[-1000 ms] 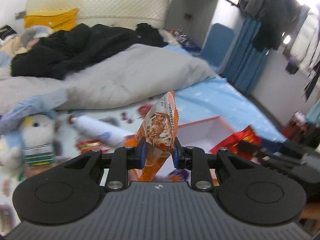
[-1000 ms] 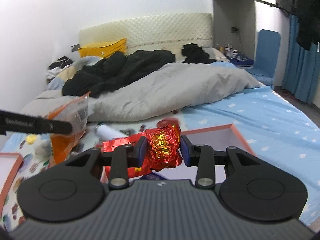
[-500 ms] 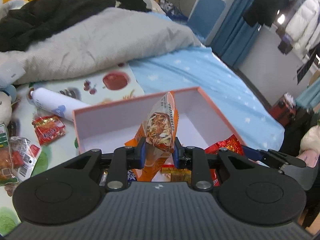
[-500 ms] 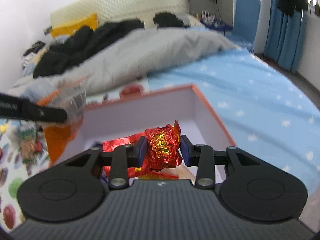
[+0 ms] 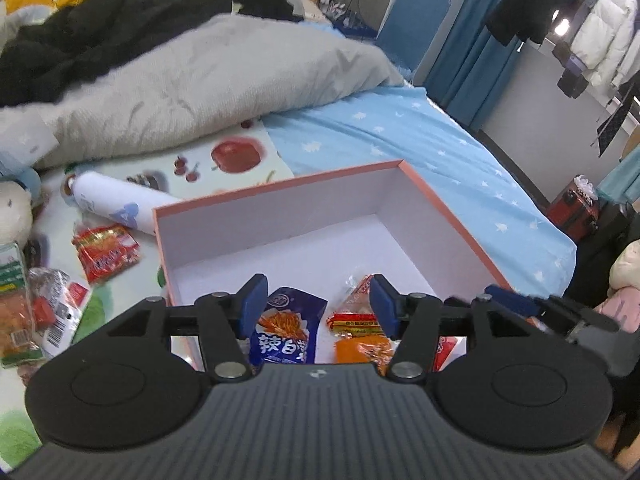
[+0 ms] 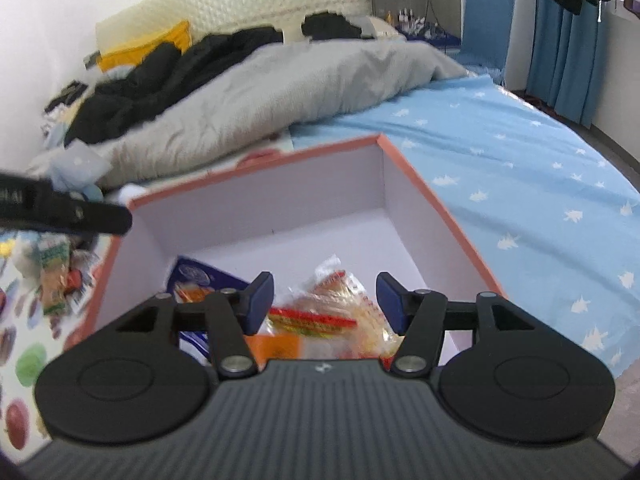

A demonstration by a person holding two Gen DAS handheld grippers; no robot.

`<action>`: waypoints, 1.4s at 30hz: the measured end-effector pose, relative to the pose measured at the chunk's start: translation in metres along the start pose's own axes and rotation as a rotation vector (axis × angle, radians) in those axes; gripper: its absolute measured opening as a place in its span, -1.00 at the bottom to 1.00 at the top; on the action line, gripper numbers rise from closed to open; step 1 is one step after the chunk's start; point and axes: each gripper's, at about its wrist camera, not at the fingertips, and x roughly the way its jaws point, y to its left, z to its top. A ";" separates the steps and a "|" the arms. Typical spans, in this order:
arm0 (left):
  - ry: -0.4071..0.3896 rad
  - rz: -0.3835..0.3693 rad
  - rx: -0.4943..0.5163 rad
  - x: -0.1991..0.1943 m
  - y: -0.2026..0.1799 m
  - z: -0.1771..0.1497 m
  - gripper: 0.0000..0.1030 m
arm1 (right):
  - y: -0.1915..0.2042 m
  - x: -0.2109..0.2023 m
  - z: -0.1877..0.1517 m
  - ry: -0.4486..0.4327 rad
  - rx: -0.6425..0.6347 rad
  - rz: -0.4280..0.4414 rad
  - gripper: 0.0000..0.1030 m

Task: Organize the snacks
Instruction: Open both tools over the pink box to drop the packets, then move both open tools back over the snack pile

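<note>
An open box with an orange rim (image 5: 280, 186) and white inside lies on the bed; it also shows in the right wrist view (image 6: 256, 164). In it lie a blue snack packet (image 5: 286, 330), an orange snack packet (image 5: 360, 346) and a clear packet with a red band (image 6: 332, 308). My left gripper (image 5: 318, 304) is open and empty above the box's near part. My right gripper (image 6: 324, 298) is open and empty above the same snacks. The left gripper's finger shows at the left in the right wrist view (image 6: 80, 214).
Loose snacks lie left of the box: a red packet (image 5: 105, 249) and clear packets (image 5: 48, 304). A white roll (image 5: 116, 202) lies behind them. A grey duvet (image 5: 192, 88) and black clothes cover the far bed. The blue star sheet (image 5: 420, 152) extends right.
Both grippers have opened above the box. The orange packet has left the left gripper and the red foil packet has left the right one.
</note>
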 end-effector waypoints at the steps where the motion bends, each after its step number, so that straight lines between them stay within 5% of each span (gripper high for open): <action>1: -0.010 0.001 0.004 -0.005 -0.001 -0.002 0.22 | 0.002 -0.006 0.003 -0.019 0.000 0.003 0.15; 11: -0.102 0.052 0.029 -0.057 0.006 -0.024 0.23 | 0.033 -0.041 0.014 -0.128 -0.026 0.089 0.15; 21: -0.221 0.082 -0.053 -0.119 0.049 -0.039 0.30 | 0.068 -0.068 0.022 -0.221 -0.071 0.157 0.15; 42: -0.345 0.236 -0.089 -0.195 0.125 -0.126 0.51 | 0.169 -0.078 -0.032 -0.195 -0.170 0.269 0.15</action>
